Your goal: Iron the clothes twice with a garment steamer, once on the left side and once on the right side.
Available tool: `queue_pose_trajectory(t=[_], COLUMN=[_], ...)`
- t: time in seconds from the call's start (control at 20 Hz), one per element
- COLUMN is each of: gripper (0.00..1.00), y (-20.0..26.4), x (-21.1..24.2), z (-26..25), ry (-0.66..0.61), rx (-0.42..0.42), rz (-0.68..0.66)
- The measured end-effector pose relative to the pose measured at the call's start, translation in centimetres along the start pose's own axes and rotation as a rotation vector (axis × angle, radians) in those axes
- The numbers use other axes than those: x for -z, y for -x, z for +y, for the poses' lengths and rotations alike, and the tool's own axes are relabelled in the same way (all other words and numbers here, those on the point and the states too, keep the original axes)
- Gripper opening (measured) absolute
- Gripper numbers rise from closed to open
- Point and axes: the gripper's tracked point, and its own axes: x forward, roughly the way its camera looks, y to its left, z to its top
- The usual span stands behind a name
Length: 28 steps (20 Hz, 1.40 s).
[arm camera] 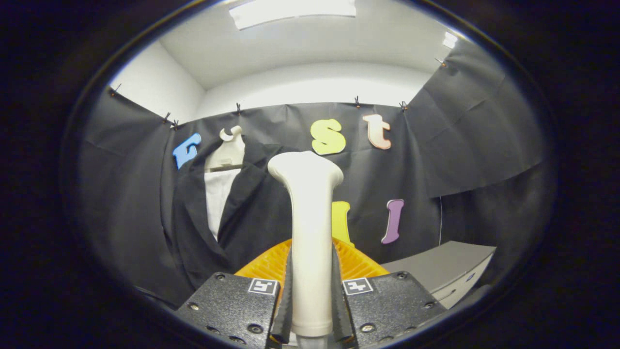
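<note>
The fingers (311, 300) pinch the white steamer (310, 242) by its handle, one finger pressed to each side, and the steamer stands upright between them with its flared head (306, 169) at the top. Beyond the head and to its left, a dark jacket (242, 213) hangs on a pale hanger (227, 150) against the black cloth wall, open at the front over a white panel (216, 201). The steamer head is seen next to the jacket's right-hand side; whether it touches the cloth cannot be told. Directly behind the handle, low down, sits an orange ribbed object (271, 264), showing on both sides of the steamer. Off to the right, a grey table (445, 269) juts from the wall. A ceiling light (293, 10) glows above.
</note>
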Motion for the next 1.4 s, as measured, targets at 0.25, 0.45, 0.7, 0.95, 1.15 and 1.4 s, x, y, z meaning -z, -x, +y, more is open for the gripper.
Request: queue_pose_trajectory(t=[0.25,0.45,0.7,0.95,1.15,1.4], gripper=[0.36,0.36,0.36,0.36,0.36,0.36], y=[-4.0,-6.6,-7.7,-6.9,-5.3,-3.2], x=[-3.2,-4.8,-2.5,0.7,2.4,4.7], z=[3.7,4.9,5.9,5.3,5.0,4.6], ry=[0.013,0.052,0.058,0.062,0.071,0.094], rx=[-0.047,-0.036,-0.074,-0.080,-0.085,-0.082], rz=[-0.083,-0.123,-0.084,-0.029,-0.009,0.025])
